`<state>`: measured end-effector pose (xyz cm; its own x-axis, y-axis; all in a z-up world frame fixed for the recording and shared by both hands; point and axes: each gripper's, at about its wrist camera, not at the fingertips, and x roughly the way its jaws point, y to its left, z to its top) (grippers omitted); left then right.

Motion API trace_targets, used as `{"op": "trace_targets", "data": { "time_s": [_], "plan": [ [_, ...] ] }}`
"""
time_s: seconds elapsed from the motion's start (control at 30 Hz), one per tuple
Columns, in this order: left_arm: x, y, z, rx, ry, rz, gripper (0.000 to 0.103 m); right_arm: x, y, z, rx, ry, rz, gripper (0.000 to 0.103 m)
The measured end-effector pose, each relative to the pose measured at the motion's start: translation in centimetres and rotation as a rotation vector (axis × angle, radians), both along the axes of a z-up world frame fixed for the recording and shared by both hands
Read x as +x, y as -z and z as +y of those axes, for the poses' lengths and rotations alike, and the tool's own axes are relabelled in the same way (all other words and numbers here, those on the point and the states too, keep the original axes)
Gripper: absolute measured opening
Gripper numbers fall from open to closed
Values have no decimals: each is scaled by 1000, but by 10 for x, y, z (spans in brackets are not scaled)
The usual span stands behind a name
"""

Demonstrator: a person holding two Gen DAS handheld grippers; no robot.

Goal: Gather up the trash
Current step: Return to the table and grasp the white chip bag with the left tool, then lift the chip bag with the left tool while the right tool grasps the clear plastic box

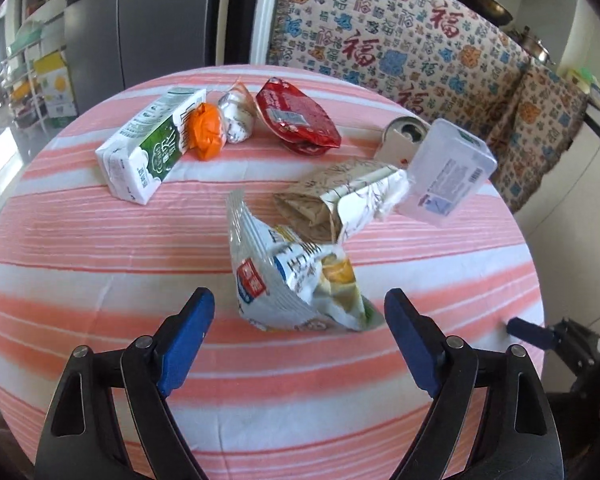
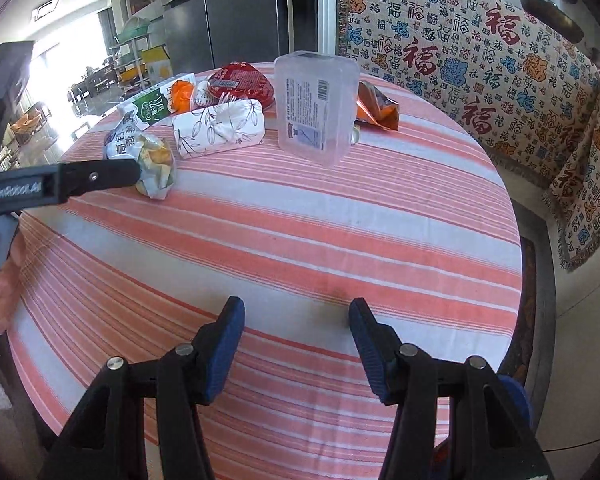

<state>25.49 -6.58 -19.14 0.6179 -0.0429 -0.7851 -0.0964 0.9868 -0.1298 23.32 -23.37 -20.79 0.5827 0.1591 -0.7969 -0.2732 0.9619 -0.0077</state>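
Round table (image 1: 80, 248) with a pink-and-white striped cloth, trash scattered over the far half. Behind it there's a dark fridge (image 1: 140, 20) and a sofa under a throw (image 1: 420, 48) covered in red and blue characters; shelves sit off to the left by a bright window.

Trash on the table: a green-and-white carton (image 1: 148, 148), an orange wrapper (image 1: 209, 132), a red pouch (image 1: 296, 116), a floral paper bag (image 1: 352, 196), a clear plastic box (image 1: 448, 172) and a can (image 1: 400, 140) tucked behind it.

Left tool (image 1: 298, 312) has its fingers spread wide, with a crumpled chip bag (image 1: 296, 276) sitting between them. Right tool (image 2: 296, 320) is also spread, hanging over bare cloth, well apart from the trash.
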Motion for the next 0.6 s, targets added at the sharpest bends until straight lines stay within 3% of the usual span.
{"op": "trace_targets", "data": {
  "time_s": [0.13, 0.2, 0.23, 0.33, 0.6],
  "plan": [
    [5, 1, 6, 13, -10, -16, 85, 3, 0, -1, 8, 4, 1, 56],
    [1, 0, 9, 5, 11, -30, 69, 6, 0, -3, 16, 8, 2, 56],
    [-1, 0, 11, -11, 29, -29, 51, 7, -1, -3, 19, 10, 0, 56],
    [-9, -4, 14, -6, 65, -35, 37, 10, -6, -5, 29, 12, -16, 56],
    [-47, -8, 32, -12, 116, -13, 31, 24, -9, -8, 53, 47, -29, 56]
  ]
}}
